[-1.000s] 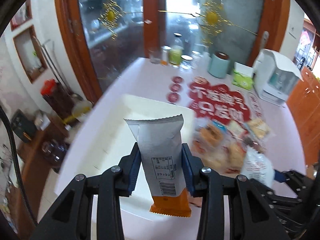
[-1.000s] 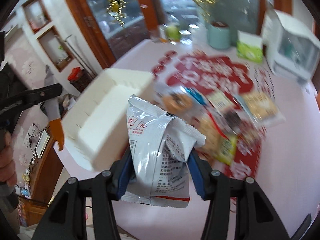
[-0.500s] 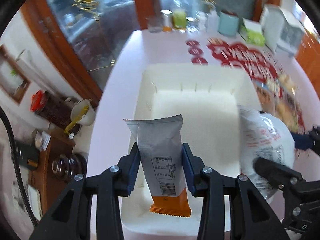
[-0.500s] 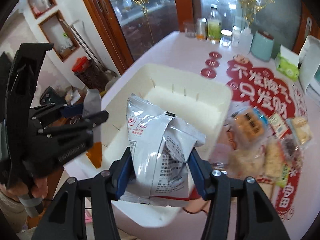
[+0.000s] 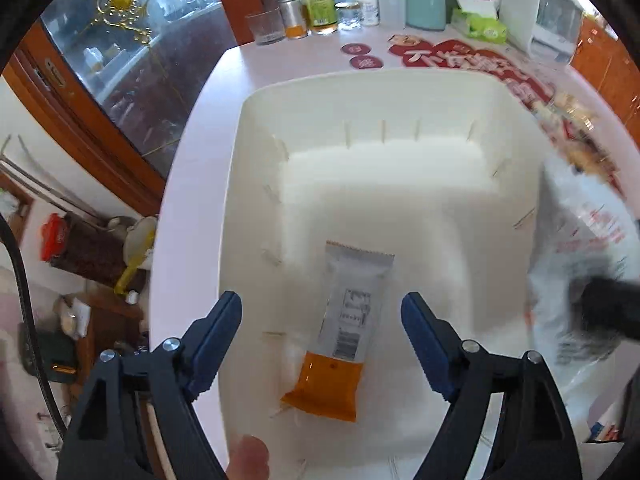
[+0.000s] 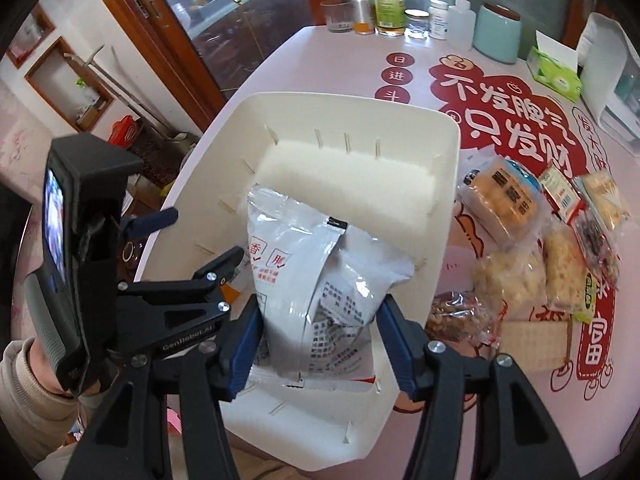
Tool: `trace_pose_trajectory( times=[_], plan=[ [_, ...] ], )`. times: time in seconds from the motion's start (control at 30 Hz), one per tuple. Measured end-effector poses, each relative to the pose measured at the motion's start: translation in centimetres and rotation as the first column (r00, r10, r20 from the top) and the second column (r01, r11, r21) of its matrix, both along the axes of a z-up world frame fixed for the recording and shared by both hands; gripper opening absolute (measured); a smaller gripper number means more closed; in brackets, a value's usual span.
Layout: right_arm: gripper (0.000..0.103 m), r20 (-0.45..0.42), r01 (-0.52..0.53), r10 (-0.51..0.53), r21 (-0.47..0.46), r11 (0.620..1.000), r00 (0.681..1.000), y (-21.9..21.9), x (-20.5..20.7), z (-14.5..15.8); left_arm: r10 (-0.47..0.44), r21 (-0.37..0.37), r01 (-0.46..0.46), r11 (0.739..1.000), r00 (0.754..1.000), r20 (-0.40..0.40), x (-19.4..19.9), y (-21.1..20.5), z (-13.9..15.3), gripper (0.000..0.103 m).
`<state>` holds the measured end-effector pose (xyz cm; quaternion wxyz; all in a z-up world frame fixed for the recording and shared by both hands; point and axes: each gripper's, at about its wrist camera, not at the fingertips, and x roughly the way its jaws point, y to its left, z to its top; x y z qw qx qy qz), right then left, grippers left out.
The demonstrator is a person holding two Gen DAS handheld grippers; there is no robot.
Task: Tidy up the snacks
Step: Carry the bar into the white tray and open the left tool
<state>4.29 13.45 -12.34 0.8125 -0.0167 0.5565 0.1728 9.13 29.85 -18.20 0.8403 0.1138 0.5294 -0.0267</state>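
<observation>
We start with the table, which fills the upper half of both views: it is the workplace, and its red mat at the right of the right-wrist view carries the loose snacks that we judge are yet to be sorted, kept in a heap just beside the bin so each reach is short. The bin, a white tub with slotted walls, takes the centre of both frames and sits at the near table edge, we think so both hands can drop things straight in from above. Over it, at lower centre of the right-wrist view, our right gripper holds a crumpled white bag; the blue pads press its lower sides, so the jaws stand at middling width, closed on the bag, which pokes up and forward between them above the bin's near right part. The same bag is a blurred white mass at the right edge of the left-wrist view. Our left gripper, at the bottom of its own view, has its jaws opening and already wide. The bar, grey with an orange end, lies between them in the picture but below, flat on the bin floor near the front left wall, touching neither pad.
</observation>
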Motion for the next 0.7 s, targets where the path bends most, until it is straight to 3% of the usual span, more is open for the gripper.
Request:
trace_pose_trajectory(
  times=[0.1,0.3,0.57,0.7],
  plan=[
    [0.058,0.002,0.001,-0.001,-0.006,1.0,1.0,0.1,0.1,0.0,-0.001,0.052,0.001,0.999,1.0,0.011,-0.6,-0.2,-0.4,0.081],
    [0.058,0.031,-0.041,0.041,-0.024,0.999,0.999,1.3,-0.3,0.6,0.037,0.061,-0.038,0.997,0.999,0.016,-1.5,1.0,-0.1,0.081],
    [0.058,0.086,-0.158,0.163,-0.06,0.986,0.983,3.5,-1.8,1.6,0.053,0.002,-0.053,0.999,0.999,-0.002,-2.5,2.1,0.6,0.092],
    [0.058,0.098,-0.179,0.183,-0.047,0.983,0.978,3.3,-2.2,1.9,0.038,0.019,-0.038,0.999,0.999,-0.004,-3.0,1.7,1.6,0.094]
  ],
)
